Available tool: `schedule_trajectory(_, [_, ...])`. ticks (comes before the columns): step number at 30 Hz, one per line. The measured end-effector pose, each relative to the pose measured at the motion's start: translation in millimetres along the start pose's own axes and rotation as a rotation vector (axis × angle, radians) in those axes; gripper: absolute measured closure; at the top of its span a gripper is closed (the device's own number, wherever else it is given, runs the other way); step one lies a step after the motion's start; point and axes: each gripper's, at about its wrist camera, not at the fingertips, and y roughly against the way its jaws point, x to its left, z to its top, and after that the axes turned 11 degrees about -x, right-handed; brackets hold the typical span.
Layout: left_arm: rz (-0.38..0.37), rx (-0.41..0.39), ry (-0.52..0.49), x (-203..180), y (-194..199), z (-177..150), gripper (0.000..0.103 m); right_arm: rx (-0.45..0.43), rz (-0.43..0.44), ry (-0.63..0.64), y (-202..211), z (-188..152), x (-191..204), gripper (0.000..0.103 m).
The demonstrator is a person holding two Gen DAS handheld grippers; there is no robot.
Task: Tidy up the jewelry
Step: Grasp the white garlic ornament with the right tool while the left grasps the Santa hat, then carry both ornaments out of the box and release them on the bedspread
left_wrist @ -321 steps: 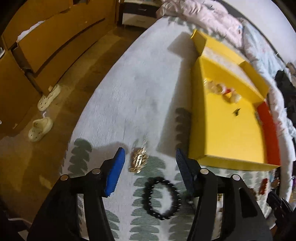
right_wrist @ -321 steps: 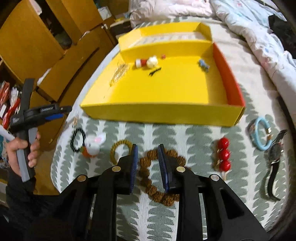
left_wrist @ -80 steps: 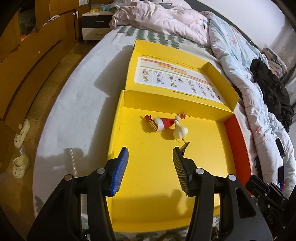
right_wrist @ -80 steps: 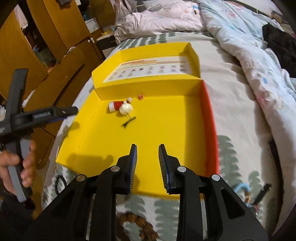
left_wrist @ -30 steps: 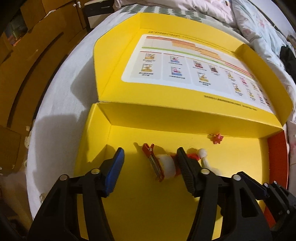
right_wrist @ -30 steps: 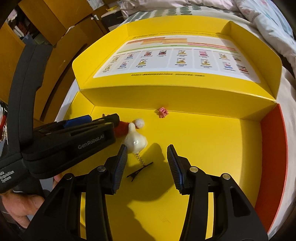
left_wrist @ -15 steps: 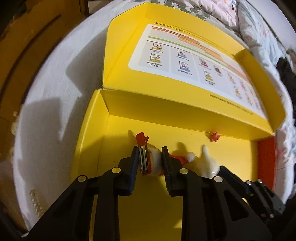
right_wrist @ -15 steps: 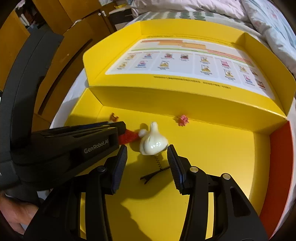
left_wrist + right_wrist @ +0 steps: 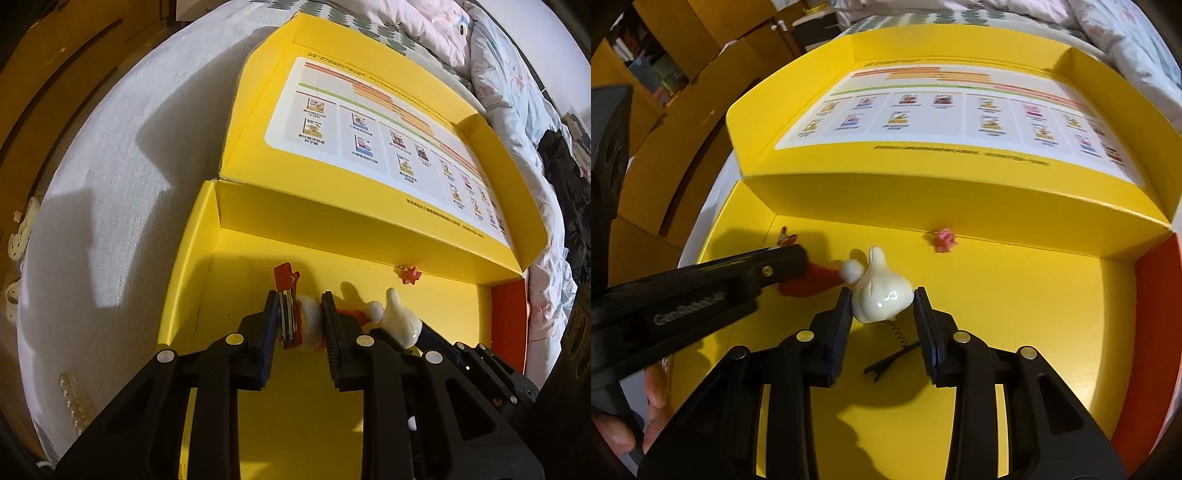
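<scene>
Between the pads of the left hand-held gripper (image 9: 299,319) a red Santa clip (image 9: 290,314) is clamped, as half a second earlier. Just to its right, the right hand-held gripper (image 9: 882,301) has been narrowed from wide onto the white garlic charm (image 9: 882,291), both pads now touching it. Below the charm a spring and a black clip (image 9: 892,358) are seen over the floor of the yellow box (image 9: 1015,317). Ahead of the right gripper, a pink star (image 9: 943,240) lies by the back wall.
</scene>
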Motion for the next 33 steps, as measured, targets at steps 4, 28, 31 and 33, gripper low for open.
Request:
schedule_trajectory(4, [0.006,-0.011,0.000,-2,7,-1,0.079,-0.028,0.013,-0.018,14,4,-4,0.068])
schedule_trajectory(28, [-0.007,-0.140,-0.071,-11,155,-71,0.079,-0.237,0.096,-0.076,240,-83,-24,0.069])
schedule_trajectory(31, [-0.014,-0.143,-0.093,-11,171,-105,0.079,-0.238,0.084,-0.082,262,-120,-29,0.069])
schedule_trajectory(33, [-0.023,-0.140,-0.110,-13,179,-125,0.079,-0.232,0.078,-0.095,273,-146,-32,0.069])
